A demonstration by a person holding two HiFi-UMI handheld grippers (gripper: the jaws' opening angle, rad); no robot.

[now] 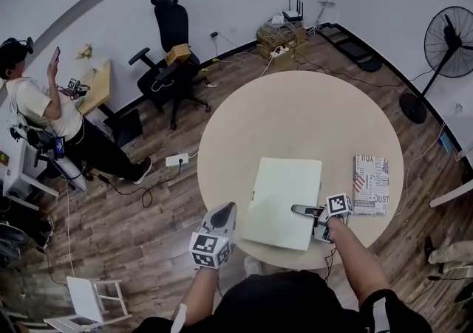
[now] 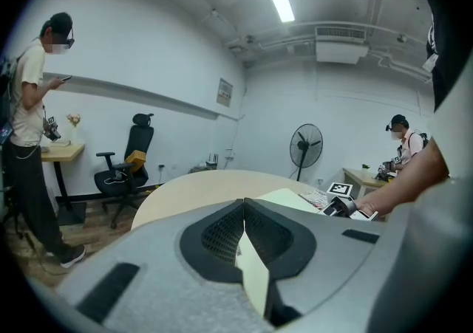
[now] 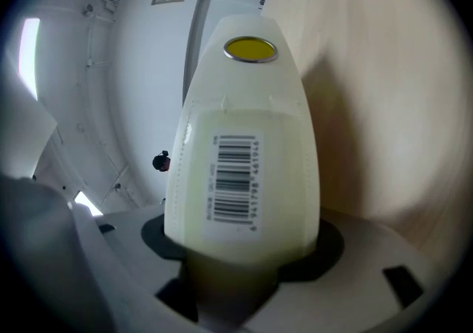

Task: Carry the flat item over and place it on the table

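A pale green flat item [image 1: 284,191] lies level over the round table [image 1: 295,117], close to its front edge. My right gripper [image 1: 295,210] is shut on the item's right side. In the right gripper view the item [image 3: 244,125] fills the space between the jaws [image 3: 244,250] and shows a barcode label and a yellow disc. I cannot tell whether it rests on the table or hovers just above. My left gripper [image 1: 228,208] is shut, just left of the item and apart from it. The left gripper view looks over the closed jaws [image 2: 244,204] towards the item [image 2: 292,197].
A patterned booklet [image 1: 371,184] lies on the table to the right of the item. Around the table stand a black office chair [image 1: 174,51], a floor fan [image 1: 447,43], a white chair [image 1: 92,298] and a person [image 1: 44,110] at a desk. Cables cross the wooden floor.
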